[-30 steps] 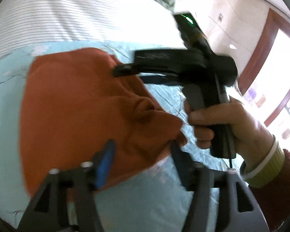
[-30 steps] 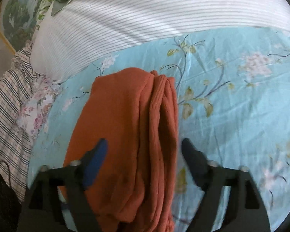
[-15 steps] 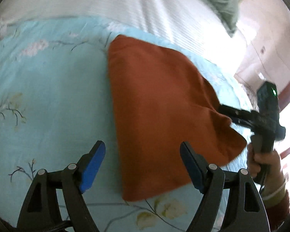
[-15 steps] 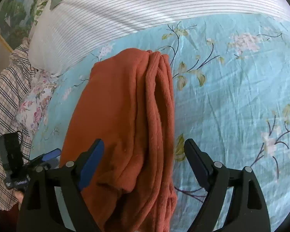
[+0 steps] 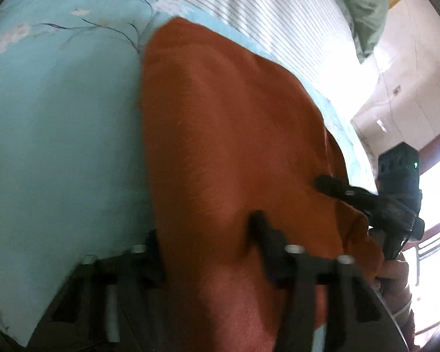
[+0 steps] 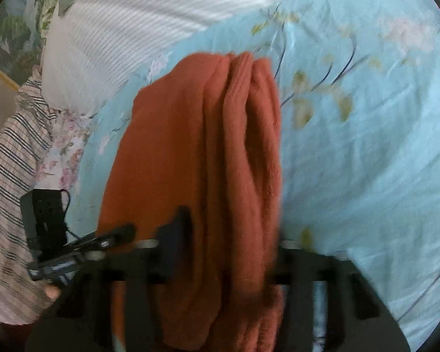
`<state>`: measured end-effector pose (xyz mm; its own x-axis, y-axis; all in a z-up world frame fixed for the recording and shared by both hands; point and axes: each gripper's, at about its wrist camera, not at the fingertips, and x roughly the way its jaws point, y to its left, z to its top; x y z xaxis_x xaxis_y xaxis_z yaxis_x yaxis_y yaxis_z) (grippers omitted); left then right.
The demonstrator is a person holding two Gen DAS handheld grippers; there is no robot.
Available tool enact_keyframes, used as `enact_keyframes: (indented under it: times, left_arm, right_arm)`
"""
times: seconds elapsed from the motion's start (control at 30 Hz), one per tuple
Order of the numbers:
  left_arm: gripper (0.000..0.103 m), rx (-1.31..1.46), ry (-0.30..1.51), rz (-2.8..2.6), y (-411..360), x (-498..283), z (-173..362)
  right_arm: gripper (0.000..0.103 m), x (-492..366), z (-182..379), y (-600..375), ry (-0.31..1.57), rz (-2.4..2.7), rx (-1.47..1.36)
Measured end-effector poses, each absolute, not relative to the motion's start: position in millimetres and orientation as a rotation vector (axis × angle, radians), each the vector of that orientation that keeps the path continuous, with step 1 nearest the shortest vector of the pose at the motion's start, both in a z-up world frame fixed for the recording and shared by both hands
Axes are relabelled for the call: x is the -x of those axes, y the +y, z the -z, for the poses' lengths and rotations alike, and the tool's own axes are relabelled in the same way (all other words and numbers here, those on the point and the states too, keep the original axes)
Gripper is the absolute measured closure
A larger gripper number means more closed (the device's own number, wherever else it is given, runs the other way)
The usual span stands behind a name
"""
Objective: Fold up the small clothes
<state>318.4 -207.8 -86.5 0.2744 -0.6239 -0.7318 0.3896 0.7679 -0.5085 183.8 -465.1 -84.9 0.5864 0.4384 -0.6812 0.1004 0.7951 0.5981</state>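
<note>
Bed w/ blue floral sheet (image 6: pixel 366 152); striped pillow (image 6: pixel 149 20); bright window (image 5: pixel 437 205) at right.

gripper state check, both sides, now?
Left tongs: closing around the near edge of the orange garment; firm pinch cannot be told.
Right tongs: same, fingers straddle the garment's folded edge, blurred.

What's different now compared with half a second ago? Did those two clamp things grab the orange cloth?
Both have pushed forward onto the near end of the orange garment. The left gripper and the right gripper had fingers spread wide before; now each pair has narrowed around a bunch of fabric, apparently gripping it, though the frames are blurred. The garment still lies folded on the blue floral sheet.
</note>
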Motion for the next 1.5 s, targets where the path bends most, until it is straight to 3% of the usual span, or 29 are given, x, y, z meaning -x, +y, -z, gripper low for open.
enact_keyframes:
  times: [0.03, 0.13, 0.5, 0.8, 0.93, 1.07, 1.13, 1.5]
  left_arm:
    - [0.072, 0.227, 1.079, 0.689, -209, -315, 84]
    - [0.079, 0.195, 1.032, 0.701, -206, -302, 71]
    - [0.081, 0.188, 0.923, 0.631, -85, -228, 17]
    - [0.08, 0.176, 0.946, 0.509, 16, -173, 12]
    - [0.073, 0.187, 1.002, 0.444, 25, -169, 39]
    - [0.057, 0.161, 0.998, 0.379, 22, -167, 46]
    - [0.044, 0.142, 0.993, 0.344, 21, -166, 43]
    - [0.045, 0.153, 0.855, 0.294, 37, -149, 10]
  right_arm:
    - [0.072, -182, 83, -461, 0.932, -0.215, -0.637]
    - [0.075, -173, 70, -448, 0.905, -0.217, -0.624]
    - [0.077, -162, 48, -325, 0.883, -0.411, -0.578]
    - [0.077, -161, 79, -248, 0.944, -0.515, -0.592]
    - [0.076, -160, 93, -248, 0.97, -0.472, -0.593]
    - [0.055, -154, 90, -255, 0.973, -0.428, -0.576]
    - [0.049, -149, 84, -261, 0.966, -0.39, -0.558]
    - [0.05, -155, 32, -261, 0.847, -0.43, -0.481]
